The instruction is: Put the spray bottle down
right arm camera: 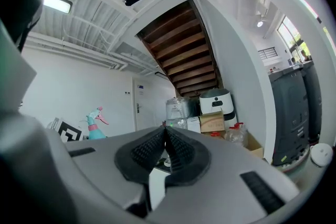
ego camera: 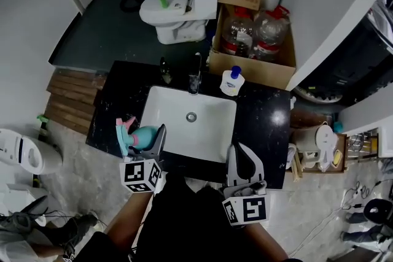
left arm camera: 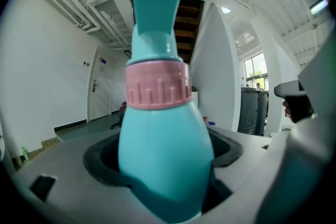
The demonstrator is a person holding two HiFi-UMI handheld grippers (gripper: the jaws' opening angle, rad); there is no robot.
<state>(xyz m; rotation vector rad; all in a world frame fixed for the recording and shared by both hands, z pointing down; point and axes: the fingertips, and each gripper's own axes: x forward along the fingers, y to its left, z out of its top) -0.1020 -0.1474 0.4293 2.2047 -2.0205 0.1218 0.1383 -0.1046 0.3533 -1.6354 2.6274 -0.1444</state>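
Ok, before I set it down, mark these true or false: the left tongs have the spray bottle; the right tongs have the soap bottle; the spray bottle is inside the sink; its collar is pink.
1. The left tongs are closed on the spray bottle. True.
2. The right tongs hold the soap bottle. False: they are shut with nothing between them, and the soap bottle stands behind the sink, right of the tap.
3. The spray bottle is inside the sink. False: it is over the black counter, left of the sink. Whether it touches the counter cannot be told.
4. The spray bottle's collar is pink. True.
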